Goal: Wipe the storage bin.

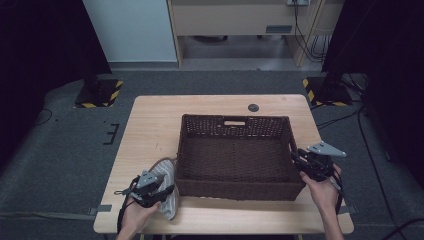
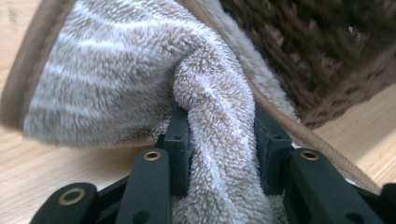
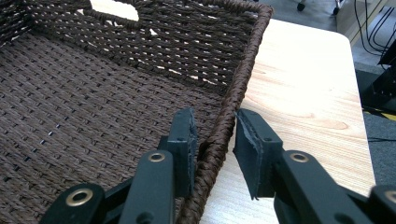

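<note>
At lower left of the high view, the left gripper (image 1: 156, 191) pinches a fold of a fluffy striped towel (image 2: 140, 79) beside the wicker basket (image 1: 235, 192), likely to lift it in. The right gripper (image 3: 215, 140) straddles the basket's right rim, seemingly steadying it; contact is unclear.

We find the basket (image 1: 235, 155) mid-counter (image 1: 150, 130); the towel (image 1: 167, 187) lies at its seven o'clock, touching its corner; our right tool (image 1: 298, 159) straddles its three o'clock rim.
</note>
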`<control>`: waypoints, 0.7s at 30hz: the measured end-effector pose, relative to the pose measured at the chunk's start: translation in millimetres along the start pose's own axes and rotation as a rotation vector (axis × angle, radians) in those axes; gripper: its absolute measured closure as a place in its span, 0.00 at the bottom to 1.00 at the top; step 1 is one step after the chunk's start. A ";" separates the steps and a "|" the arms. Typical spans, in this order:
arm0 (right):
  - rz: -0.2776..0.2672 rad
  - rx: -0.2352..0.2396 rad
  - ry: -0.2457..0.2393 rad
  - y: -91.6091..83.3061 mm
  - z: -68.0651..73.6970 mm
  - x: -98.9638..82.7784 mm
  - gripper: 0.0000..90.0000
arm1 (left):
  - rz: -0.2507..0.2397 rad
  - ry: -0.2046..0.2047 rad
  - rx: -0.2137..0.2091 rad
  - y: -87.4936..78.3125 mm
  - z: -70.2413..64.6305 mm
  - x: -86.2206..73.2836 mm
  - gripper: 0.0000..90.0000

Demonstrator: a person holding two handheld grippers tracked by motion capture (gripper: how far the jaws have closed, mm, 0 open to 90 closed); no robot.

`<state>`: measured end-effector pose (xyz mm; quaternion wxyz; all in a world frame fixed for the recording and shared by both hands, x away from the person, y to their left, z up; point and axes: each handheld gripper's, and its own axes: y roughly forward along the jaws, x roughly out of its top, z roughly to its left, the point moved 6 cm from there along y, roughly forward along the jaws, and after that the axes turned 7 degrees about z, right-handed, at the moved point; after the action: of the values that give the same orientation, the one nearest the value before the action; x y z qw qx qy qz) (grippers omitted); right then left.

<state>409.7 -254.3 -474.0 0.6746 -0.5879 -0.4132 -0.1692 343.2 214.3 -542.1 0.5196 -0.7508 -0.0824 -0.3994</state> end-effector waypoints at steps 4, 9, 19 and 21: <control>-0.004 0.001 0.002 -0.8 -0.2 0.3 0.75 | -0.065 -0.027 0.029 -15.7 8.8 8.7 0.69; -0.010 0.002 0.004 -1.7 -0.8 1.3 0.73 | -0.101 -0.043 0.090 -26.0 22.2 15.0 0.69; -0.039 0.006 0.027 -6.4 -2.4 6.4 0.63 | -0.120 -0.107 0.237 -40.0 66.8 16.4 0.68; -0.041 0.003 0.028 -6.3 -3.9 6.2 0.62 | -0.118 -0.121 0.257 -41.6 74.4 13.9 0.68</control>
<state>410.2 -257.9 -465.1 0.6775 -0.5759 -0.4159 -0.1908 368.3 291.7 -513.3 0.5809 -0.6947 -0.2082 -0.3695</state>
